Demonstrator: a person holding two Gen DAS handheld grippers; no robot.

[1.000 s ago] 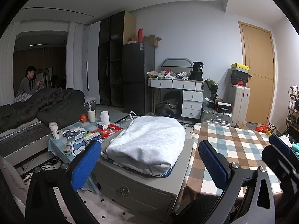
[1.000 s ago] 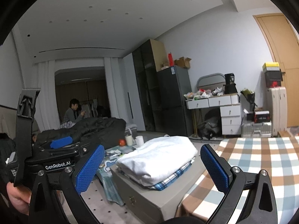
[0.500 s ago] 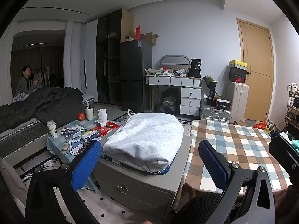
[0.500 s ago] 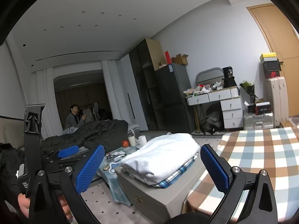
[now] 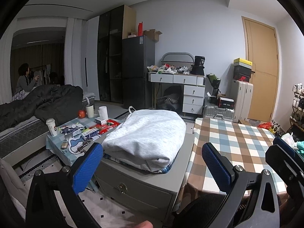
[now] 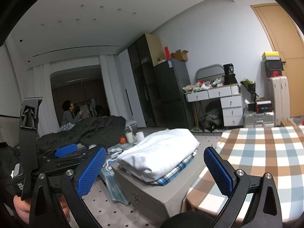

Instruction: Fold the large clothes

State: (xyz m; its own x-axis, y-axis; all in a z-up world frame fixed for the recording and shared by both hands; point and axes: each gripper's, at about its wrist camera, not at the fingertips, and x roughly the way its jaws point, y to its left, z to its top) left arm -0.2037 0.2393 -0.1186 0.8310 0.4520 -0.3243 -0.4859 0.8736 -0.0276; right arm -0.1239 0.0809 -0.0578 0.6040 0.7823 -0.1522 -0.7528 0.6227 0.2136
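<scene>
Both held in air, empty: left gripper [image 5: 152, 161] jaws wide apart, right gripper [image 6: 154, 164] same. Folded white garment [image 5: 146, 133] atop plaid cloth on grey drawer chest [image 5: 136, 182], beside checked tablecloth [image 5: 237, 142].

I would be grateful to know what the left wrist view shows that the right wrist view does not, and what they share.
Only the left wrist view shows the shoe rack at the right edge and the paper cup on the cluttered low table. Only the right wrist view shows the left gripper from the side, and ceiling spotlights. Both share the folded white garment on the grey drawer chest, the checked tablecloth and the open right gripper.
</scene>
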